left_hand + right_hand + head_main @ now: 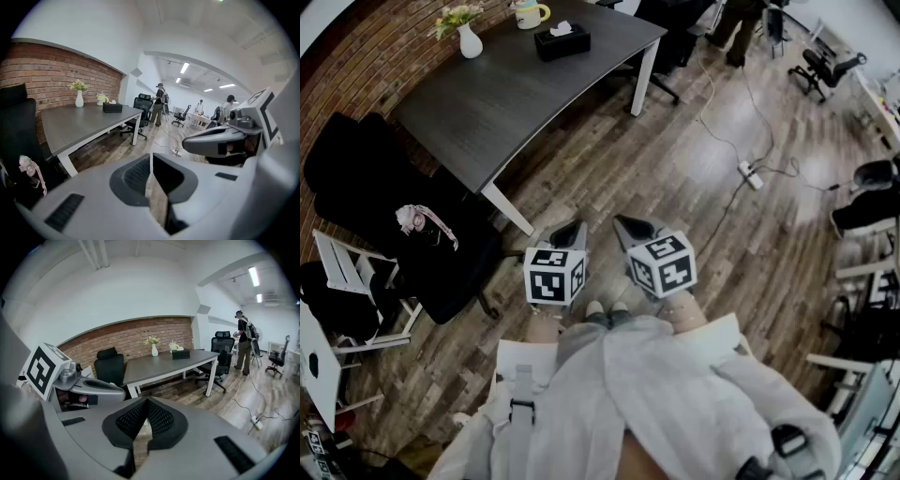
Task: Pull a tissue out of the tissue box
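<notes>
Standing well back from the dark worktop [516, 94], out on the plank floor [675, 178]. Holding the left tool [572, 230] and right tool [630, 225] side by side, near each other, tipped forward and down. Pinched together on both, nothing caught between the jaws. Over at the far end of the worktop: the black tissue box [562, 43], white tissue [562, 28] poking out of its top, untouched. Near it, a white vase [470, 41] of flowers and a mug [528, 13]. Well apart from both tools.
</notes>
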A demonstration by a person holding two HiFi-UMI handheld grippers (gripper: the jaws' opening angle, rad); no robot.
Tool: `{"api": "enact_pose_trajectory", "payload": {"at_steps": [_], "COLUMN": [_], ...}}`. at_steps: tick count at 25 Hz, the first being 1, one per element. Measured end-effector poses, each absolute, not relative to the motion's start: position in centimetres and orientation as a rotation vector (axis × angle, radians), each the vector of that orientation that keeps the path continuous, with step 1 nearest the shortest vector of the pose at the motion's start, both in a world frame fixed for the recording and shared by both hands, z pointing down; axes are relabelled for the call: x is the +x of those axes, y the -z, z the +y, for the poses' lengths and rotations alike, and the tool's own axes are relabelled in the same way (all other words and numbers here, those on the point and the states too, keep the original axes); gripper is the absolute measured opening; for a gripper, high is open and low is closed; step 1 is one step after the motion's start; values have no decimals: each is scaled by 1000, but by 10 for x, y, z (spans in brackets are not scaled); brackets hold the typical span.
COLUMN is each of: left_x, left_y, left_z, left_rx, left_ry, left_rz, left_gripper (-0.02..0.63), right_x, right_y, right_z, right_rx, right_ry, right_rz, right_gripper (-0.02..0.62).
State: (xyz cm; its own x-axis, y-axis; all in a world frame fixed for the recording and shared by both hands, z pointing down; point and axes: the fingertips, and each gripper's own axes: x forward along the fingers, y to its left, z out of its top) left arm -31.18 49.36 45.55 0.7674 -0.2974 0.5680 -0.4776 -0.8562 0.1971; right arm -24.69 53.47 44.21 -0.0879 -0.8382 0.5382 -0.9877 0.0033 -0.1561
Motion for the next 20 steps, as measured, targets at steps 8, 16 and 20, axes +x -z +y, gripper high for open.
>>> {"api": "enact_pose_trajectory", "payload": {"at_steps": [8, 16, 20], "left_x": [-320, -322, -328], "left_y": [-457, -443, -441], "left_z": [489, 488, 486], "left_rx": [2633, 2686, 2705], "left_ry": [-769, -620, -593], "left_rz": [-585, -457, -423], "left_gripper": [21, 21, 20], "right_x": [-260, -273, -277], "right_y": [-441, -434, -436], "right_z": [529, 520, 521], "right_rx": [1870, 1925, 1975], "right_ry": [-716, -766, -746], "right_rz": [-1994, -2115, -2098], "right_gripper": [0, 0, 0]}}
